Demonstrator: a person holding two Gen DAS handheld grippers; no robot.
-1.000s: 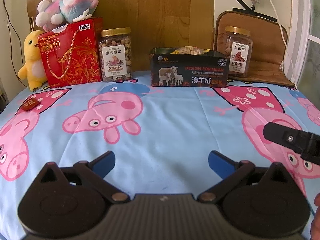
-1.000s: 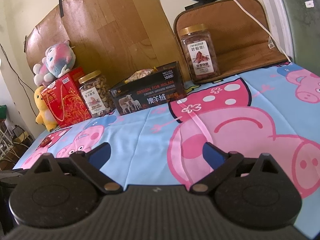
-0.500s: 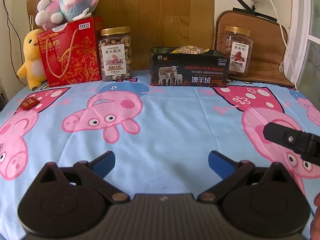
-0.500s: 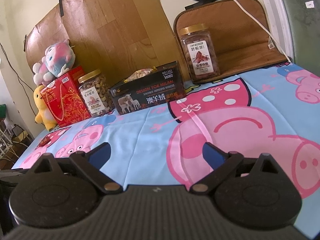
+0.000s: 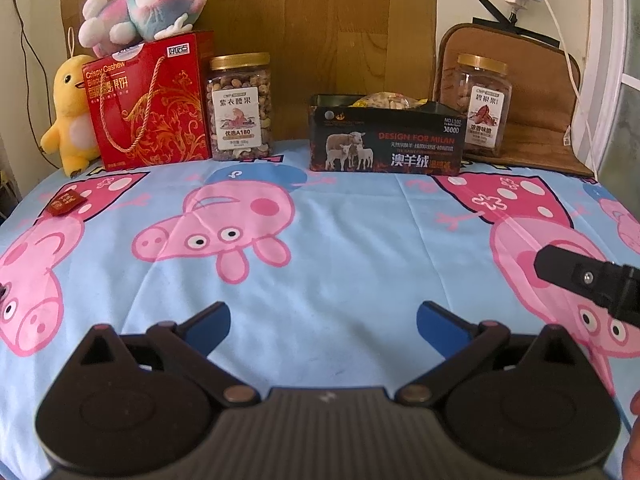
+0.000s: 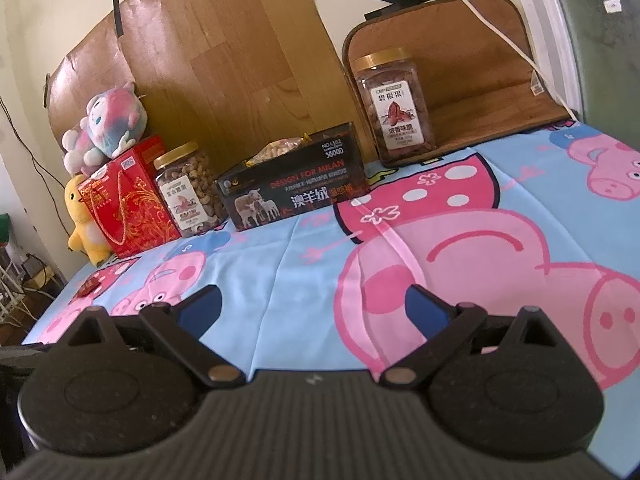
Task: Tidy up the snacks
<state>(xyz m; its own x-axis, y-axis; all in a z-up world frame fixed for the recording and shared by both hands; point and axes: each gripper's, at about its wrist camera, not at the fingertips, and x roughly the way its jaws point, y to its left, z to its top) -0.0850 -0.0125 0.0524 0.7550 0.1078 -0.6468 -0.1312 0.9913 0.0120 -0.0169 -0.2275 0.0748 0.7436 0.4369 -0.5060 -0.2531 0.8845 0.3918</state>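
1. Black card, orange print: the open box [image 5: 387,144] reads "DESIGN FOR MILAN", "NO.L102" and "30000", with three sheep pictured and large white Chinese characters below. I take it as my landmark. It stands at the far edge of the pig-patterned blue sheet [image 5: 340,260], and a bag of pale nuts [image 5: 384,102] shows above its rim.
2. Left of the box, apart from it, stands the gold-lidded cashew jar [image 5: 240,107]; its label ends "A180".
3. Just beyond that jar, further left of the box, is the red gift box [image 5: 150,102] with a rope handle, printed "Crispy Cashew". A pink-and-blue plush [image 5: 140,2] lies on top, and a yellow duck plush [image 5: 70,114] stands beside it.
4. Right of the box, the pecan jar [image 6: 394,106] stands on a brown mat [image 6: 480,92]; its label begins "CNP", though the small print is too fine for me to read.
5. Well left of the box and nearer me, a small red packet [image 5: 65,203] lies flat on the sheet; its gold writing is blurred, perhaps two characters.
6. My left gripper [image 5: 323,326] is spread wide, blue fingertips [image 5: 210,326] empty above the sheet, well short of the box.
7. My right gripper [image 6: 312,310] is likewise released and holds nothing, over the sheet in front of the box.
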